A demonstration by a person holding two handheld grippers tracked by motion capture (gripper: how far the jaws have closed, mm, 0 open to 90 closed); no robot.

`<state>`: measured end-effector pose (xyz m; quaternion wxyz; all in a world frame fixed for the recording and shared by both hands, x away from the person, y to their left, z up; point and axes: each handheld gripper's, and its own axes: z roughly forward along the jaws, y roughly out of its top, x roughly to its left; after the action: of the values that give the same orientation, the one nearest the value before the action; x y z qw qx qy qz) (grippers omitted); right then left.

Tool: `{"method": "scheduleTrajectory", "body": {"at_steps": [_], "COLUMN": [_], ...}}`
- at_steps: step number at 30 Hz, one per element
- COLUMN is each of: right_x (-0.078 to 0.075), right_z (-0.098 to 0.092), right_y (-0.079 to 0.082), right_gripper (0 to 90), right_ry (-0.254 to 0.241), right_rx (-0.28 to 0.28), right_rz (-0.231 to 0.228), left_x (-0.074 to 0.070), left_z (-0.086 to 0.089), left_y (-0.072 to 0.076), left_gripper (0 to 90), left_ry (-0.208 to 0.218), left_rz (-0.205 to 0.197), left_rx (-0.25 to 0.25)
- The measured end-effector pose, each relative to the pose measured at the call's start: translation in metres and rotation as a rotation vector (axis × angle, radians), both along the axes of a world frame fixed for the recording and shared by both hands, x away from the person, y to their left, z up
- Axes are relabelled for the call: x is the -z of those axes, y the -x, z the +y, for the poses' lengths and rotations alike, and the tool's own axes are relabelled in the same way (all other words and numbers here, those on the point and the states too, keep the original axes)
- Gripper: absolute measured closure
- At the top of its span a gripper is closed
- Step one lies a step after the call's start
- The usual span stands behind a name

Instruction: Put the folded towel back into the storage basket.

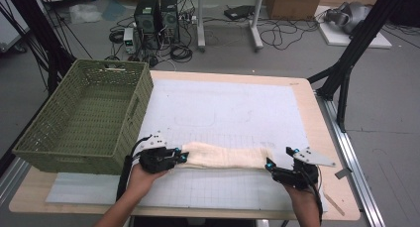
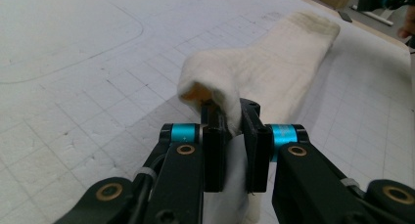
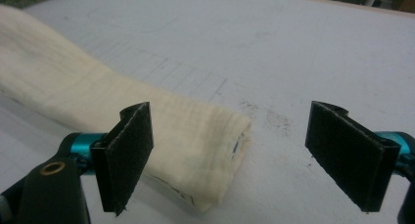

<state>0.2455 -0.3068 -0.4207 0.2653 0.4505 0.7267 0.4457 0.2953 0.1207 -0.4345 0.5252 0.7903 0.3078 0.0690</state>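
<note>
High view: a cream folded cloth (image 1: pixel 225 156) lies lengthwise on the table (image 1: pixel 317 133), near its front edge, between the left tool (image 1: pixel 182 156) and the right tool (image 1: pixel 270 163). A green basket (image 1: pixel 44 138) stands at the table's left side, apparently empty.

Left gripper view: the left tool (image 2: pixel 230 121) is clamped on the cloth's (image 2: pixel 274 67) near end, lifting a small fold.

Right gripper view: the right tool (image 3: pixel 230 145) stands wide apart, jaws either side of the cloth's (image 3: pixel 147 121) other end, not touching it.

Progress: one end is secured; the second grasp is not yet made, and probably the transfer to the basket is outstanding.
</note>
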Motion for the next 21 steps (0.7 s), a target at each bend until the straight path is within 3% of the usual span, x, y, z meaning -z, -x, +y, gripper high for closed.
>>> {"method": "scheduleTrajectory", "body": {"at_steps": [1, 2, 5, 7, 12, 16, 17, 18, 19, 21], "right_x": [0.0, 0.002, 0.005, 0.006, 0.014, 0.02, 0.023, 0.023, 0.026, 0.027], "right_z": [0.0, 0.007, 0.008, 0.008, 0.008, 0.014, 0.017, 0.017, 0.021, 0.02], "right_y": [0.0, -0.004, -0.009, -0.01, -0.022, -0.027, -0.028, -0.028, -0.029, -0.029], "right_gripper": [16.6, 16.9, 20.3, 21.4, 23.4, 26.5, 29.5, 29.5, 34.5, 39.7], "right_ry": [0.0, 0.034, 0.044, 0.044, 0.035, 0.04, 0.073, 0.073, 0.136, 0.125], "right_rx": [0.0, -0.01, -0.009, -0.007, 0.011, -0.015, -0.031, -0.031, -0.02, -0.024], "right_rz": [0.0, 0.019, 0.04, 0.045, 0.108, 0.151, 0.173, 0.173, 0.202, 0.214], "left_x": [0.0, -0.001, -0.001, -0.001, 0.0, 0.0, 0.0, 0.0, 0.0, 0.0], "left_z": [0.0, 0.001, 0.002, 0.002, 0.005, 0.004, 0.005, 0.005, 0.005, 0.005], "left_y": [0.001, 0.001, 0.003, 0.003, 0.004, 0.005, 0.005, 0.005, 0.005, 0.005], "left_gripper": [81.0, 81.0, 81.0, 81.0, 80.8, 80.8, 80.8, 80.8, 80.8, 80.9], "left_ry": [0.005, 0.005, 0.004, 0.006, 0.001, -0.005, -0.007, -0.01, -0.011, -0.013], "left_rz": [-0.003, -0.004, -0.012, -0.012, -0.019, -0.023, -0.026, -0.029, -0.033, -0.037], "left_rx": [-0.001, 0.002, 0.005, 0.003, -0.005, -0.006, -0.006, -0.005, -0.006, -0.004]}}
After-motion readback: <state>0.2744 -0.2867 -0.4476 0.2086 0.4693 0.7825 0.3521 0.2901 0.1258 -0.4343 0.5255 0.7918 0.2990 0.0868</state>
